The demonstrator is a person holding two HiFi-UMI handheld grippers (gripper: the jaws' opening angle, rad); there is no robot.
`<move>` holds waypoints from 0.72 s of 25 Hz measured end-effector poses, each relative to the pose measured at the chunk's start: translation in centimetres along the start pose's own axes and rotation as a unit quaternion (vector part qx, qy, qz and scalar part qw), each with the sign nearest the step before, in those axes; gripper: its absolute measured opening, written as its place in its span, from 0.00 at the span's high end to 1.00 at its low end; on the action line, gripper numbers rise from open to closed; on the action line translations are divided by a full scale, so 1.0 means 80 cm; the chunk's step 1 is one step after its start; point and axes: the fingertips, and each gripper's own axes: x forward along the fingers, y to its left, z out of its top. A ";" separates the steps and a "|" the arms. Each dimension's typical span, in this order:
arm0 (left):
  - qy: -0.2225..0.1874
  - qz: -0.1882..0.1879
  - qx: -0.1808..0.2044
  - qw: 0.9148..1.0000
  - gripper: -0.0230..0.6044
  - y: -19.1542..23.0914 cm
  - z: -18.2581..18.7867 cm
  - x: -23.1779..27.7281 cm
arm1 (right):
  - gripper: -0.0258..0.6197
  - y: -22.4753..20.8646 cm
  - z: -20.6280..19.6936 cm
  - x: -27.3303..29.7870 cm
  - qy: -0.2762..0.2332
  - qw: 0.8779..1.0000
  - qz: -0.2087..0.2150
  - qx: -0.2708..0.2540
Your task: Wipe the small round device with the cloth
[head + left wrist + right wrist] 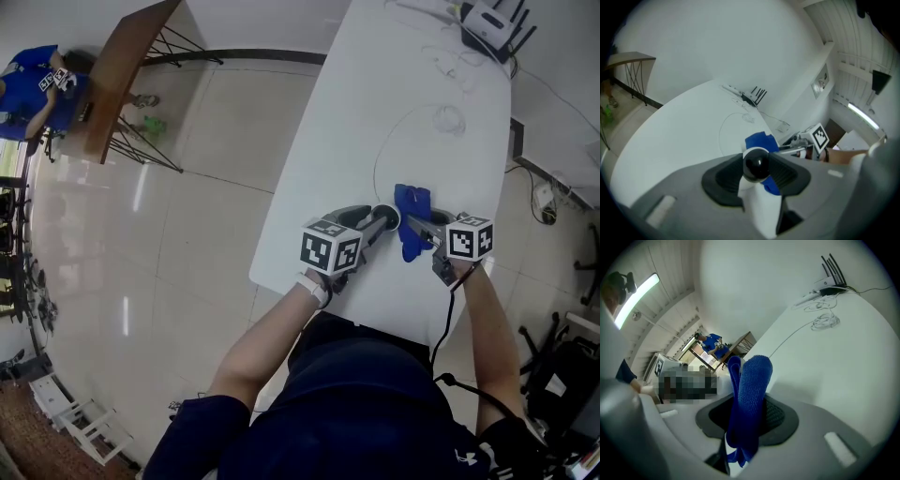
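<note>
Two grips, both loaded. Left gripper (pixel 757 180): jaws part-way closed, pads pressing either side of the small round device (pixel 756 163), which has a black dome face in a white ring on a white body. Right gripper (pixel 746 423): jaws drawn in on a folded blue microfibre cloth (pixel 752 380), with a thick fold standing up past the pads and the loose end hanging below.

Cloth sits just to the right of the device, its fold level with the dome. Contact cannot be confirmed from any view.

Step in hand, as I judge it: bring the fold onto the dome and rub.
- Keep the left grip firm and steady; the rounded body could twist between the pads.
- Lead with the fold, not the jaw tips, so hard plastic stays off the dome.
- Use short strokes across the face and round the ring.

Below the device is a white table (pixel 375 84), bare nearby. Beyond the device a thin white cable (pixel 380 155) loops away to a router (pixel 489 21) with black antennas at the far end. Left of the device, off the table: pale glossy floor (pixel 187 187), a wooden table (pixel 127 66) on wire legs, and a person in blue (pixel 37 89).
</note>
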 end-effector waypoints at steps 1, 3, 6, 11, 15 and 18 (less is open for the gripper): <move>0.002 0.001 -0.001 1.000 0.69 0.001 0.000 0.001 | 0.76 -0.002 -0.005 0.005 0.007 1.000 -0.004 0.001; 0.005 0.009 0.000 1.000 0.69 0.006 0.004 0.000 | 0.76 -0.007 -0.011 0.012 0.015 1.000 -0.012 0.018; 0.002 0.028 -0.002 1.000 0.71 0.016 0.009 -0.008 | 0.76 -0.002 -0.022 0.021 0.011 0.998 -0.003 0.060; -0.002 0.050 0.006 0.999 0.73 0.023 0.011 -0.011 | 0.76 0.011 -0.028 0.015 -0.012 0.995 0.017 0.095; -0.020 0.042 0.008 0.999 0.73 0.014 0.018 -0.012 | 0.76 0.042 0.008 -0.012 -0.047 0.997 0.025 0.048; -0.029 0.040 0.019 0.999 0.73 0.008 0.025 -0.010 | 0.76 0.079 0.048 -0.030 -0.069 0.996 0.056 -0.004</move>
